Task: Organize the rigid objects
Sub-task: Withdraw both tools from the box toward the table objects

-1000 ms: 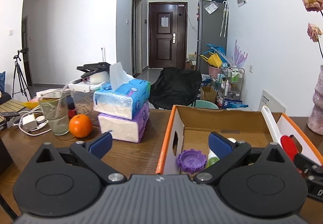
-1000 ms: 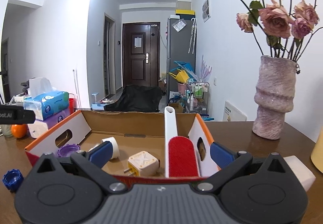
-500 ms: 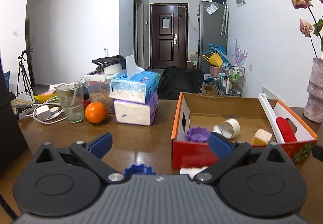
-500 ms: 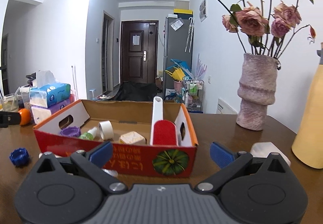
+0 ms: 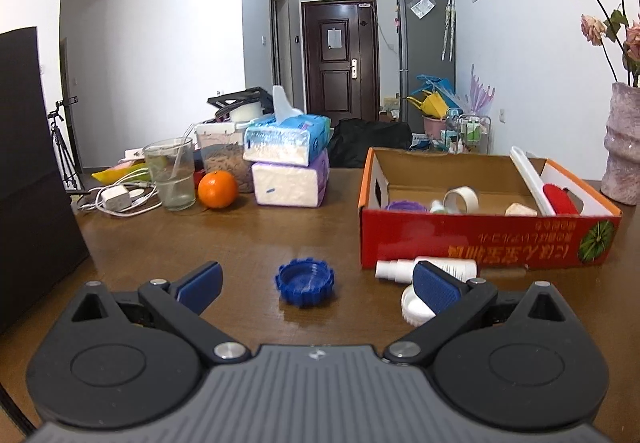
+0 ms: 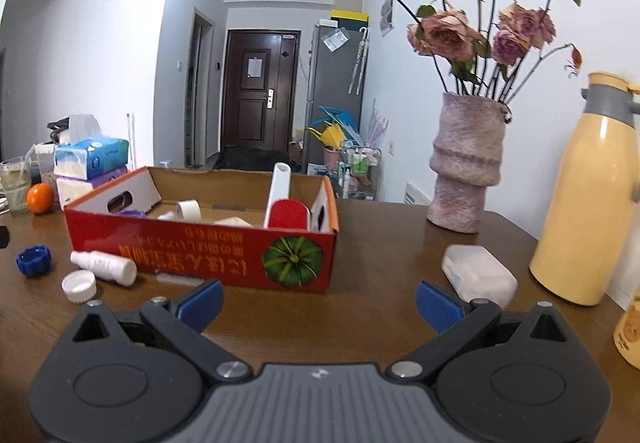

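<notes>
A red cardboard box (image 5: 480, 239) (image 6: 200, 239) stands on the brown table, holding a purple lid (image 5: 406, 206), a tape roll (image 5: 461, 200), a beige cube (image 5: 520, 209) and a red lint brush (image 5: 560, 199) (image 6: 287, 213). In front of it lie a blue cap (image 5: 305, 281) (image 6: 34, 260), a white bottle (image 5: 424, 268) (image 6: 105, 266) and a white cap (image 5: 414, 305) (image 6: 79, 285). My left gripper (image 5: 316, 285) is open, with the blue cap just ahead between its fingers. My right gripper (image 6: 318, 301) is open and holds nothing; a white plastic case (image 6: 478, 276) lies near its right finger.
Stacked tissue packs (image 5: 290, 159), an orange (image 5: 217, 189), a glass (image 5: 170, 174) and a charger with cables (image 5: 116, 199) crowd the table's far left. A pink vase of dried roses (image 6: 466, 163) and a yellow thermos (image 6: 592, 195) stand at the right.
Both grippers have pulled back from the box toward the near edge of the table and stayed open. The blue cap, white bottle and white cap have come into view before them.
</notes>
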### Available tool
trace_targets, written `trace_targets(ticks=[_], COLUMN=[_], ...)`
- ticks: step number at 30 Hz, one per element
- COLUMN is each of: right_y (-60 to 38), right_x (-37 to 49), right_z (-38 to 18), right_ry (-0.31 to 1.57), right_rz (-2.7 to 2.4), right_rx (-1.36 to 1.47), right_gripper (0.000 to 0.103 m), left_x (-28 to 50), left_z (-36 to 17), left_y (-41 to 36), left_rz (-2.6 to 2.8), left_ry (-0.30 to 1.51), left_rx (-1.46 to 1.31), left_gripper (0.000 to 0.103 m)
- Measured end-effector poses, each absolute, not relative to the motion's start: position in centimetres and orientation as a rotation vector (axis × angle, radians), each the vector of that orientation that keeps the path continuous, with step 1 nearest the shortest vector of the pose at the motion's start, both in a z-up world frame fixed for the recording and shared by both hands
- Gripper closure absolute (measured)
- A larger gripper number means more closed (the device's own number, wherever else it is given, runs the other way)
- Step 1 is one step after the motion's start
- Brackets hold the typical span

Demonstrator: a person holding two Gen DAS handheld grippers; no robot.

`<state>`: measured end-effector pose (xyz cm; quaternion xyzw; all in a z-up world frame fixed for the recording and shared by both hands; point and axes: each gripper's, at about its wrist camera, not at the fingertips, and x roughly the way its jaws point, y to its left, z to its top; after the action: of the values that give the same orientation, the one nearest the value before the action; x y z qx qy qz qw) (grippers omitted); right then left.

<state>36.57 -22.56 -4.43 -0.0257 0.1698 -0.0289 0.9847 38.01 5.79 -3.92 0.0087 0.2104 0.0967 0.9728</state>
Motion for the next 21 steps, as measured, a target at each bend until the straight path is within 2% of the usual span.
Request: trace_targets(ticks=[21], right_y=[-27.6], right_x=[32.0], right_z=[-5.7], right_ry=[0.340], right_rz=[-0.198], right_rx=[-0.027], right_gripper=[0.000], left_x=[35.2], left_z=[-5.7], left_y=[8.0], left_rz=[0.258], left_ry=[0.484], left_rx=[-0.062], left_gripper=[0.000])
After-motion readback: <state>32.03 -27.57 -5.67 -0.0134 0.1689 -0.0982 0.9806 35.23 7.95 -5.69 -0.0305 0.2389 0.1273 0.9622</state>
